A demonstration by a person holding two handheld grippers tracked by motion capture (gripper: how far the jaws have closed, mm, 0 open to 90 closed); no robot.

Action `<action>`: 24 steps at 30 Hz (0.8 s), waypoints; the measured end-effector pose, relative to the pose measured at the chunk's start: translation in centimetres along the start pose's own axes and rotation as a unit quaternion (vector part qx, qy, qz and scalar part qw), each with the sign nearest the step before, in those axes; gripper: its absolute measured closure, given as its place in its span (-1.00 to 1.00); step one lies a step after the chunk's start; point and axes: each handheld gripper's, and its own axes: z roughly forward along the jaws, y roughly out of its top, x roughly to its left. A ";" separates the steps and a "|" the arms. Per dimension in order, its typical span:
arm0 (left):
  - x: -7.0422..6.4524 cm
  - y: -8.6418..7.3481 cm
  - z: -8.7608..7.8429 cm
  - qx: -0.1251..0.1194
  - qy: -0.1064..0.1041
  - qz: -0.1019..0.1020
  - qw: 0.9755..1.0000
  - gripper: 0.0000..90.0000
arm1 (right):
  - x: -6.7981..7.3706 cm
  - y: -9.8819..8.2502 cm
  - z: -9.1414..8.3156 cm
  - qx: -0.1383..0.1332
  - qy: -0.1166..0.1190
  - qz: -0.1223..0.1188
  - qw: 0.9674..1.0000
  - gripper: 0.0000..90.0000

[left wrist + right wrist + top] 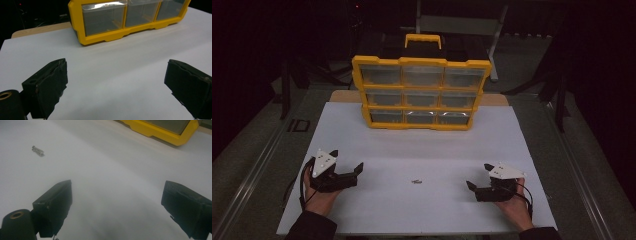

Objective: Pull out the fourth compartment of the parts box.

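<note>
Both grippers are resting low at the near edge of the white table sheet (377,150), jaws gaping, nothing held: left gripper (357,170), right gripper (473,185). Small silvery metal screws (415,181) are lying between them, well apart from each. Farther back, the yellow plastic nine-drawer organiser (421,92) is standing with drawers shut. Looks like the start; next move calls for reaching in and pinching a screw.
</note>
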 end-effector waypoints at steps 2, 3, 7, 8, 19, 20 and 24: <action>0.0 0.2 0.1 0.000 0.001 0.002 1.000 -0.88 | -0.1 0.0 0.0 -0.001 0.000 0.003 1.000 -0.78; -0.1 0.3 0.1 -0.001 0.002 0.004 1.000 -0.88 | -0.1 0.0 0.0 -0.002 0.001 0.004 1.000 -0.78; 0.0 0.8 0.1 -0.004 0.004 0.005 1.000 -0.87 | -0.1 0.0 0.0 -0.003 0.002 0.006 1.000 -0.78; 0.1 1.2 0.2 -0.008 0.006 0.006 1.000 -0.87 | -0.1 0.0 0.1 -0.003 0.003 0.006 1.000 -0.78; -0.1 3.3 1.2 -0.011 0.015 0.027 0.999 -0.87 | -0.3 -0.1 0.1 -0.005 0.006 0.012 1.000 -0.78; -0.1 3.3 1.2 -0.011 0.015 0.027 0.999 -0.87 | -0.3 -0.1 0.1 -0.005 0.006 0.012 1.000 -0.78; -0.5 3.9 1.9 -0.007 0.012 0.034 0.999 -0.87 | -0.3 -0.1 0.1 -0.005 0.005 0.012 1.000 -0.78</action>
